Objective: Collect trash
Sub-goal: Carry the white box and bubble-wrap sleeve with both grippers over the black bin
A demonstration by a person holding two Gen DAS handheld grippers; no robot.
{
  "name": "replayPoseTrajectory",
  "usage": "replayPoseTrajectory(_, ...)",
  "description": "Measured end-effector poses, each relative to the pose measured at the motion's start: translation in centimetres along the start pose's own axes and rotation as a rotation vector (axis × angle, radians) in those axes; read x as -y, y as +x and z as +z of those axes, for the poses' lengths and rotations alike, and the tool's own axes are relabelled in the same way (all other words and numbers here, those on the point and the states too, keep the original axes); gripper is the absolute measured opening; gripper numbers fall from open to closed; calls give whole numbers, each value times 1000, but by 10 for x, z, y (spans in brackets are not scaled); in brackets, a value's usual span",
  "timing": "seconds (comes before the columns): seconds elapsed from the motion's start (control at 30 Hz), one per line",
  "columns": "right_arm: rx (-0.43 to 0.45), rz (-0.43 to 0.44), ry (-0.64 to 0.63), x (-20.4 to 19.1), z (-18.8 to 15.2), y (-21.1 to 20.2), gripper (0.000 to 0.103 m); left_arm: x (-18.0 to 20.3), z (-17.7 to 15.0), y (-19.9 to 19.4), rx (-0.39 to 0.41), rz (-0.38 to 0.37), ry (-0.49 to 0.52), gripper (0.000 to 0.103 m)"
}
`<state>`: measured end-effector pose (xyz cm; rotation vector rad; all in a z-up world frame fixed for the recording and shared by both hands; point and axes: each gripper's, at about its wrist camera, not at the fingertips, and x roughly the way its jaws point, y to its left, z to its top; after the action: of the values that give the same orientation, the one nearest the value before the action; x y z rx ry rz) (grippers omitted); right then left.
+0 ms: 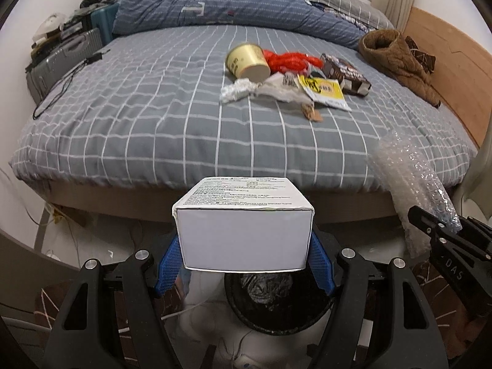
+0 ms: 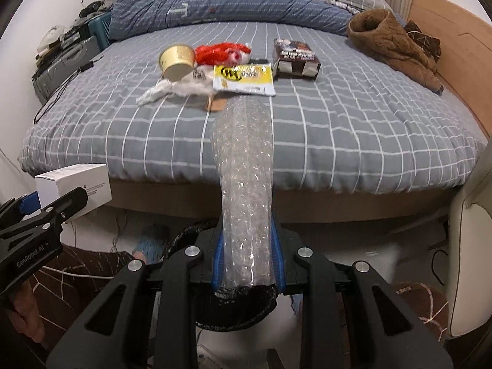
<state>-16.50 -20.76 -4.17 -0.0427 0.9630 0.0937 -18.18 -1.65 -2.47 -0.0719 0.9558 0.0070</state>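
Note:
My left gripper (image 1: 244, 264) is shut on a white cardboard box (image 1: 244, 233), held above a black-lined trash bin (image 1: 276, 301) on the floor in front of the bed. My right gripper (image 2: 247, 261) is shut on a roll of bubble wrap (image 2: 244, 178), also over the bin's rim (image 2: 240, 310). On the bed lie a yellow paper cup (image 1: 247, 61), a red plastic bag (image 1: 289, 60), a yellow-white packet (image 1: 324, 90), a brown snack box (image 1: 346, 73), crumpled white paper (image 1: 261, 90) and a small brown tag (image 1: 312, 113).
The bed (image 1: 153, 117) has a grey checked cover, a blue duvet (image 1: 215, 6) at the back and brown clothing (image 1: 396, 58) at the right by the wooden headboard. Suitcases (image 1: 61, 58) stand left of the bed. A white chair edge (image 2: 470, 246) is at the right.

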Motion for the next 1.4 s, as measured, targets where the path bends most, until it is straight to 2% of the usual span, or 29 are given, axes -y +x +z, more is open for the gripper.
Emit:
replayPoseTrajectory(0.27,-47,10,-8,-7,-23,20,24,5,-25,19,-61,-9,11,68)
replayPoseTrajectory(0.53,-136,19,-10,-8,-47,63,23,4,-41,62,-121,-19,16,68)
replayPoseTrajectory(0.93,-277,49,-24,-21,-63,128,23,-7,-46,130,-232,-26,-10,68)
replayPoseTrajectory(1.23,-371,55,-41,-32,-74,162,23,-16,-42,153,-279,-20,-15,68)
replayPoseTrajectory(1.4,-391,63,-59,-44,-76,173,25,-26,-47,159,-295,-5,-26,68)
